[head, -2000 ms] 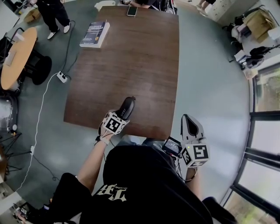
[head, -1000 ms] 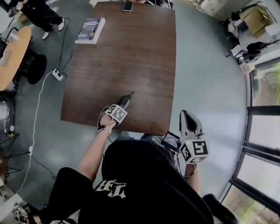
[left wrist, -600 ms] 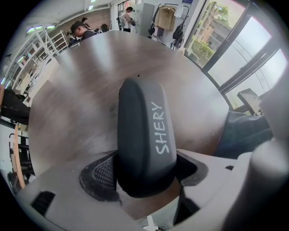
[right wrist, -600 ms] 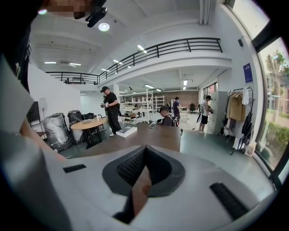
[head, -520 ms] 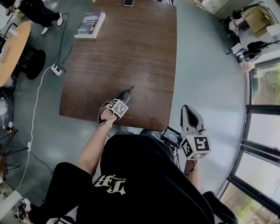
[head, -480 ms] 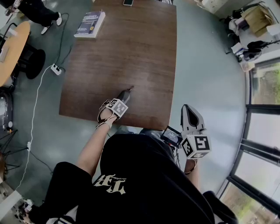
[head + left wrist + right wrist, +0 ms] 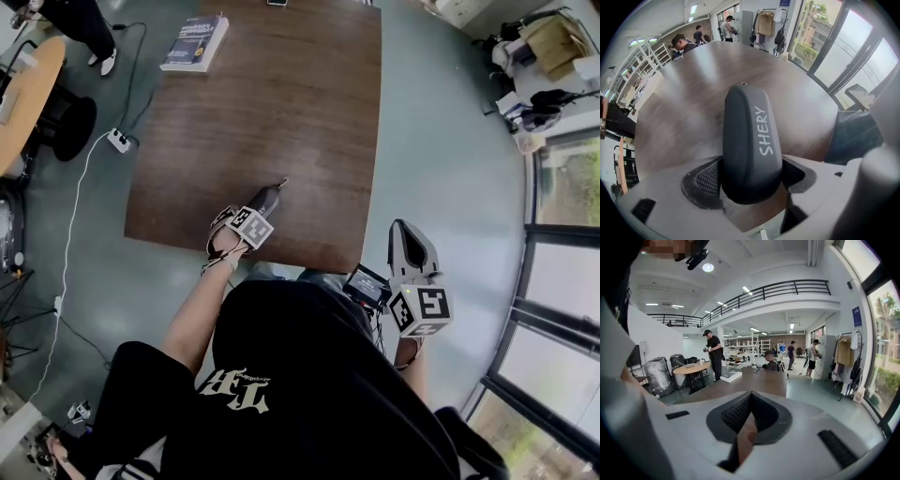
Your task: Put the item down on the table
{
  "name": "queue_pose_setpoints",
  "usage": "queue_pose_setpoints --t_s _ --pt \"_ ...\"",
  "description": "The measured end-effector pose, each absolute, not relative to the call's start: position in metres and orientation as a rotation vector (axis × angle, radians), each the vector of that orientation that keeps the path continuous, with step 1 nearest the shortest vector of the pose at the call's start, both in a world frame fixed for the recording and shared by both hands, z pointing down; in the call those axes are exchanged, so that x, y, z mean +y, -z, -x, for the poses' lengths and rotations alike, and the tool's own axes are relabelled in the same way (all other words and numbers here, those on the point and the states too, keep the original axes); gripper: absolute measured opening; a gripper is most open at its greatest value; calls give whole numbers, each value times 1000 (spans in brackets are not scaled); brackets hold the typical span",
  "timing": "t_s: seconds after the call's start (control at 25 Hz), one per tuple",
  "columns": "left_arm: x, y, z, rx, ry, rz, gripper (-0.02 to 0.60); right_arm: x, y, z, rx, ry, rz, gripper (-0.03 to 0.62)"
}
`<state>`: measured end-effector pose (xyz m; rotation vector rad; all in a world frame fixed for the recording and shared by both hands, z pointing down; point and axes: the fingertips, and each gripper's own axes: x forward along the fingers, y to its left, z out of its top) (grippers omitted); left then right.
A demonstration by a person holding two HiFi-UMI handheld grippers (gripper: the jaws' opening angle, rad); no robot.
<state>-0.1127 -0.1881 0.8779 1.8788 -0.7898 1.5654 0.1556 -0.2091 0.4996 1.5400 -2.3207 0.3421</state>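
A black short-sleeved T-shirt with white lettering is worn. The left hand-held gripper and the right hand-held gripper are moulded in pale grey, with black ribbed pads and a cube of black-and-white square markers on each.

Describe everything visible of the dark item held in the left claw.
The dark item is long, rounded and matte black, like a handle, with SHERY in white along its side. The left claw is shut on its near end, a textured pad on each side. It points over the wooden table, tapering to a thin tip in the head view. Whether it touches the table is unclear.
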Motion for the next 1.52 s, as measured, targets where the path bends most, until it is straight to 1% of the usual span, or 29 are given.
queue_pose_setpoints --t_s 0.08,0.48,0.76,1.12,1.44,1.48,1.52 --pt "-188 -877 114 -797 -1559 -1880 356 -208 -500 -155 -2322 -341 -1538 -14" --pt "-185 -864 116 -829 -1510 -1905 356 -205 -498 -156 -2326 -342 -1541 -14" --pt "-187 -841 112 -872 -1409 -1931 356 -204 -494 -164 -2338 -360 -1564 -14" --pt "-186 -770 123 -1022 -1160 -1956 356 -198 -495 -166 -2347 -364 -1568 -14" --pt "-180 -709 99 -1036 -883 -2034 354 -195 -501 -158 -2373 -374 -1524 -14" --pt "-181 -702 97 -1044 -858 -2044 351 -195 -501 -158 -2375 -377 -1520 -14" --pt "-181 -695 95 -1056 -832 -2053 330 -195 -502 -158 -2378 -379 -1516 -14"
